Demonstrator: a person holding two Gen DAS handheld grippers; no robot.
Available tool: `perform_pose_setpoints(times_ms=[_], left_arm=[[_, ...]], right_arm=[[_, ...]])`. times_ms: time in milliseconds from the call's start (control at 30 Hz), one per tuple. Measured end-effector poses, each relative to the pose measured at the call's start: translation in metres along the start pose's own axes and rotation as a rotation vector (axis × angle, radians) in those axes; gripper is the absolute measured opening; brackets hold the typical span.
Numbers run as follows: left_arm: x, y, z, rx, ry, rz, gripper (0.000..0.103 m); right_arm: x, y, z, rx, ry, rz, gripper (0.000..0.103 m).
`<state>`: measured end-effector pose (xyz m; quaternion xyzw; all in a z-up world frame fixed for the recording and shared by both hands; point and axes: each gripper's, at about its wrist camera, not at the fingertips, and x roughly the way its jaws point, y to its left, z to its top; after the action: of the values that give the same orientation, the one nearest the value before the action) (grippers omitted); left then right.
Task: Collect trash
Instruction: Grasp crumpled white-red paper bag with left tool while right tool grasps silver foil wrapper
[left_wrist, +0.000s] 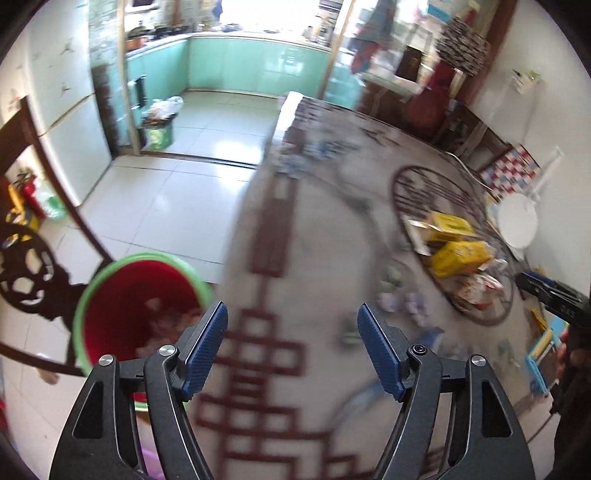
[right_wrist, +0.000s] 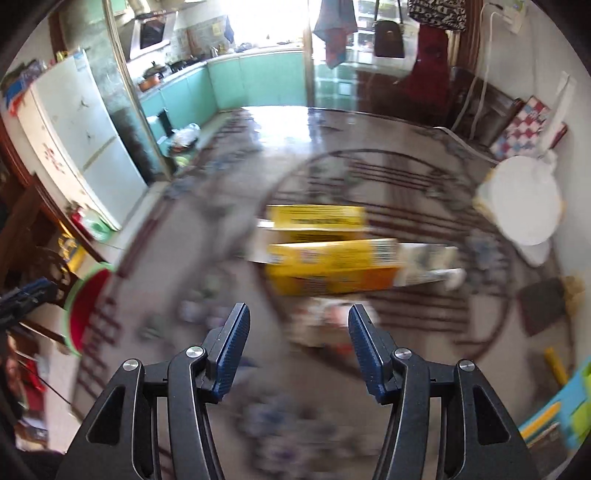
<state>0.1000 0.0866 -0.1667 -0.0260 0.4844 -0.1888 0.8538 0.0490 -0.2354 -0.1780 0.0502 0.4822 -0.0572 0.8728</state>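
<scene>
A red bin with a green rim (left_wrist: 136, 295) stands on the floor beside the table's left edge, with trash inside; it also shows in the right wrist view (right_wrist: 86, 306). Two yellow cardboard boxes (right_wrist: 332, 258) lie on the patterned table (right_wrist: 388, 177), with a crumpled wrapper (right_wrist: 332, 325) just in front of them. They also show in the left wrist view (left_wrist: 454, 240). My left gripper (left_wrist: 291, 321) is open and empty over the table edge near the bin. My right gripper (right_wrist: 297, 325) is open and empty, just short of the wrapper. Both views are motion-blurred.
A white round lamp base (right_wrist: 524, 203) sits at the table's right. Small scraps (left_wrist: 402, 302) and coloured books (right_wrist: 561, 413) lie on the table. A dark wooden chair (left_wrist: 33, 266) stands left of the bin. A fridge (right_wrist: 77, 140) and kitchen lie beyond.
</scene>
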Motion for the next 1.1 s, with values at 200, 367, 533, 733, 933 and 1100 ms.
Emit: perform_pose_setpoints(times_ms=[200, 367, 533, 733, 933, 1100], left_arm=[[0.031, -0.116, -0.005, 0.130, 0.063, -0.116, 0.075], [0.061, -0.190, -0.009, 0.247, 0.134, -0.155, 0.076], [0.084, -0.228, -0.007, 0.305, 0.188, -0.140, 0.076], [0.113, -0.247, -0.003, 0.302, 0.239, -0.116, 0.076], [0.138, -0.261, 0.000, 0.299, 0.288, -0.104, 0.076], [0.152, -0.262, -0.006, 0.295, 0.343, -0.110, 0.049]], right_arm=[[0.017, -0.089, 0.012, -0.139, 0.024, -0.072, 0.054], [0.057, -0.115, 0.027, -0.279, 0.069, -0.089, 0.054], [0.089, -0.112, 0.027, -0.412, 0.135, -0.074, 0.054], [0.116, -0.119, 0.024, -0.400, 0.152, -0.082, 0.047], [0.127, -0.131, 0.024, -0.285, 0.155, -0.007, 0.000], [0.114, -0.141, 0.027, -0.164, 0.101, 0.043, 0.000]])
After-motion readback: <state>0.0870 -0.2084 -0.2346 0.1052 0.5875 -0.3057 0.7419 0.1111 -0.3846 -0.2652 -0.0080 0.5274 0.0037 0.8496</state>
